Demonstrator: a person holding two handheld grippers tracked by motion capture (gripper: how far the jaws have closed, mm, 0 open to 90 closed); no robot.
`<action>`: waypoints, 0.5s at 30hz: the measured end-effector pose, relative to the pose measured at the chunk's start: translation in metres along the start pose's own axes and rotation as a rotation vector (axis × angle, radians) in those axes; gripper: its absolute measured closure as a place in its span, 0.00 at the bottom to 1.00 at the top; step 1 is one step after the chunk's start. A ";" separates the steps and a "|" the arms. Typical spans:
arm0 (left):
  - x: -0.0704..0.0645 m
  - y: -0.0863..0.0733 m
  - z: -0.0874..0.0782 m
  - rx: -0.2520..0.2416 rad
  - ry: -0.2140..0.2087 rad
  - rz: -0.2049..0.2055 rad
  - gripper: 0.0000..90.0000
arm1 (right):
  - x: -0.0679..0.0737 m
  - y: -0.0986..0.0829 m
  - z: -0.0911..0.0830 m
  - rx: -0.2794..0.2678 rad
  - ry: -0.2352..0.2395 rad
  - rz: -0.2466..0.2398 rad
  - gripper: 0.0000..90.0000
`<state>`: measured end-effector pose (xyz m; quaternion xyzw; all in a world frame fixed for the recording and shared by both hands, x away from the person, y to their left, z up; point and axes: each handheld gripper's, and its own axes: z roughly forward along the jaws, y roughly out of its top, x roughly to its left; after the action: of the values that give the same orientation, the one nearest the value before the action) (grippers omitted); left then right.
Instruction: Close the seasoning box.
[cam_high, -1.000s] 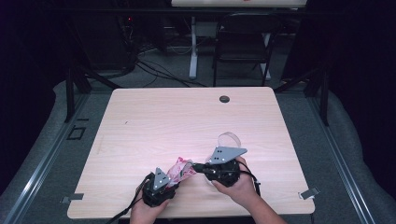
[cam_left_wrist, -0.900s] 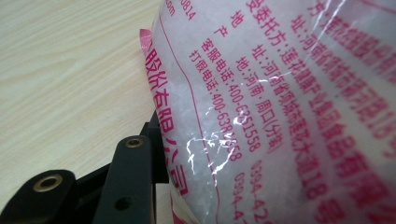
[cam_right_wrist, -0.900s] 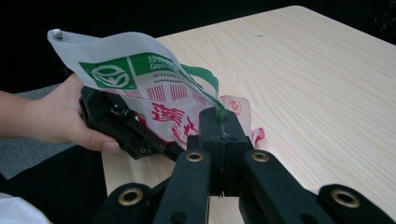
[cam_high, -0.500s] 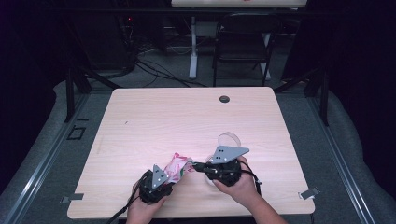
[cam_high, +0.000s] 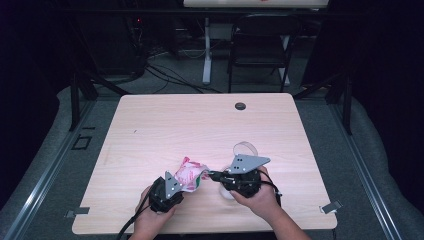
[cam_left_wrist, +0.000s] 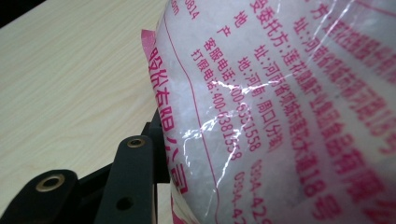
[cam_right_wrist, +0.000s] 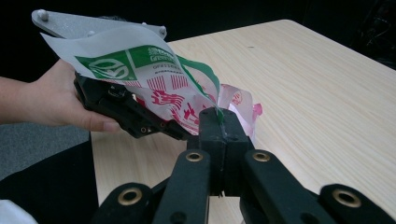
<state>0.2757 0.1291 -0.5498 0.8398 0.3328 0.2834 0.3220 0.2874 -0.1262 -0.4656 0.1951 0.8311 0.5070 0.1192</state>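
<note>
From above, we saw the bag (cam_high: 190, 173) stretched left to right between the left claw (cam_high: 176, 186) and right claw (cam_high: 210, 175), low over the near surface (cam_high: 150, 125), slightly farther out than half a second before. Left claw's view: clamped on the bag (cam_left_wrist: 289, 107). Right claw's view: pinched shut on the bag's edge (cam_right_wrist: 219, 112).

light: bench (cam_high: 165, 125) evenly bright, surroundings beyond it dark
glare: streaks on bag (cam_left_wrist: 289, 107)
focus: bag print soft up close
</note>
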 end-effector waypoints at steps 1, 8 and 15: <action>0.000 0.001 0.000 -0.003 0.006 0.004 0.66 | -0.001 0.000 -0.001 0.002 -0.002 0.000 0.98; 0.003 0.011 0.001 0.002 0.039 0.043 0.66 | -0.005 0.001 -0.004 -0.001 -0.013 0.003 0.94; 0.006 0.019 0.001 0.001 0.055 0.068 0.66 | -0.008 0.004 -0.006 0.004 -0.012 0.003 0.88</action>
<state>0.2873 0.1223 -0.5352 0.8426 0.3131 0.3172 0.3024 0.2927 -0.1332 -0.4595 0.1996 0.8310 0.5044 0.1229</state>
